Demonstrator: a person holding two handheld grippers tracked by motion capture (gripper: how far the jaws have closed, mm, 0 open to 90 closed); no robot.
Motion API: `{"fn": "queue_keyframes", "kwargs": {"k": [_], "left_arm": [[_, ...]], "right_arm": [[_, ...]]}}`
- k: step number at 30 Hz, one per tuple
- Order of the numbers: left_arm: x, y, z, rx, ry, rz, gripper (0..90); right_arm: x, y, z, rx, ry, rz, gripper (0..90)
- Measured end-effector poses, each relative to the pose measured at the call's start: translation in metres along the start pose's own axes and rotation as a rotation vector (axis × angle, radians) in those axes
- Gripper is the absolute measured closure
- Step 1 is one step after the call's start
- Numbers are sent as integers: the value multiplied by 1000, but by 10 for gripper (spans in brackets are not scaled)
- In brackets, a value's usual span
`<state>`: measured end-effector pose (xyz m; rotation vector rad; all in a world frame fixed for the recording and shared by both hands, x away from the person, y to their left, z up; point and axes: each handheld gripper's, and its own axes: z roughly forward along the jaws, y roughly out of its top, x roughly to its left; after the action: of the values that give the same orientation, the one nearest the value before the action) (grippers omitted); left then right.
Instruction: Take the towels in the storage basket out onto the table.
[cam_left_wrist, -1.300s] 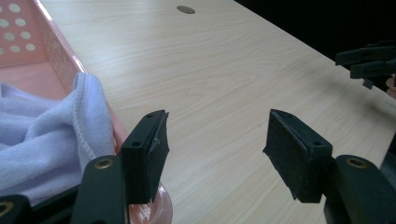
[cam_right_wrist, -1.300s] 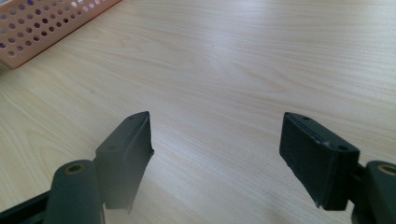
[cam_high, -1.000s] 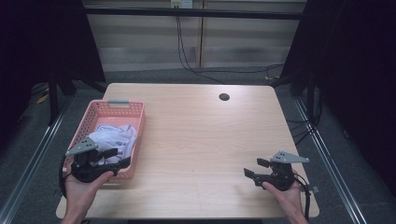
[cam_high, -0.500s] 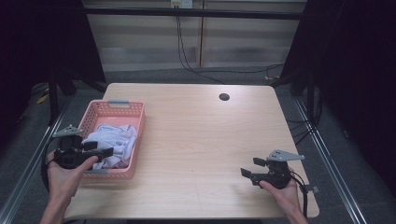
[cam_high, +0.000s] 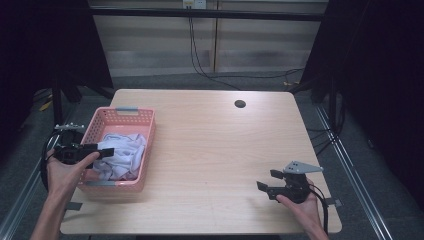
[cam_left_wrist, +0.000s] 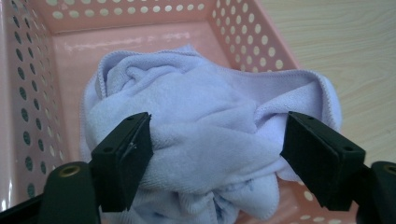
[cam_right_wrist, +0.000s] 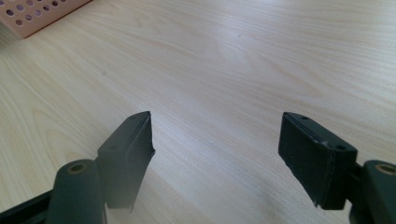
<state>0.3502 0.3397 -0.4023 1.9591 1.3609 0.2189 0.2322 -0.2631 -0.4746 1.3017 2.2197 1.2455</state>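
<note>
left gripper (cam_high: 102, 151): held over the near left wall of the basket; jaws spread wide, just opened further, a fold of towel between them but not pinched.
basket: 1 pink perforated plastic basket (cam_high: 146, 150) is set at the table's left edge.
towel: 1 crumpled pale lilac terry towel (cam_left_wrist: 205, 140) is bunched inside the basket, draped toward its right wall.
table: light wooden table (cam_high: 215, 150).
right gripper (cam_high: 268, 181): held low over bare wood, jaws wide, nothing gripped.
progress: judged early; the towel is not yet gripped or lifted out.
</note>
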Motion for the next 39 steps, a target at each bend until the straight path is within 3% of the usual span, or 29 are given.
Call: {"fn": "queue_keyframes", "kwargs": {"k": [6, 9, 11, 15, 16, 17, 21, 24, 26, 28, 29, 33, 36, 37, 39], "left_arm": [[3, 9, 0, 16, -2, -22, 199], [-2, 15, -1, 47, 29, 26, 183], [-2, 16, -1, 52, 33, 32, 182], [6, 15, -1, 59, 47, 11, 176], [8, 14, 1, 44, 45, -12, 176], [14, 11, 5, 84, 41, 2, 179], [13, 8, 17, 136, 31, 6, 158], [7, 11, 25, 160, 60, 9, 123], [0, 15, 30, 199, 55, 29, 39], [-5, 18, 37, 237, 92, 54, 0], [-6, 18, 43, 269, 124, 47, 0], [-6, 17, 54, 311, 157, 34, 0], [-4, 18, 57, 328, 148, 12, 0], [-2, 17, 62, 364, 137, -2, 0], [0, 17, 64, 377, 139, -11, 0]], "right_arm": [[1, 0, 0, 3, 0, -7, 261], [1, -1, -1, 5, 0, -3, 261], [1, -1, -1, 6, 0, -3, 261], [2, -1, -1, 6, 3, -8, 262], [2, -1, -1, 6, 3, -8, 262], [2, -1, 0, 10, 5, -6, 262], [1, -1, 1, 13, 5, -2, 262], [2, 0, 2, 19, 6, -1, 261], [2, 0, 3, 19, 9, -6, 261], [2, 1, 4, 23, 12, -5, 261], [2, 1, 4, 22, 12, -5, 260], [2, 0, 3, 24, 18, -6, 259], [2, 0, 4, 25, 21, -4, 260], [2, 1, 4, 25, 22, -4, 260], [2, 1, 5, 25, 23, -8, 260]]}}
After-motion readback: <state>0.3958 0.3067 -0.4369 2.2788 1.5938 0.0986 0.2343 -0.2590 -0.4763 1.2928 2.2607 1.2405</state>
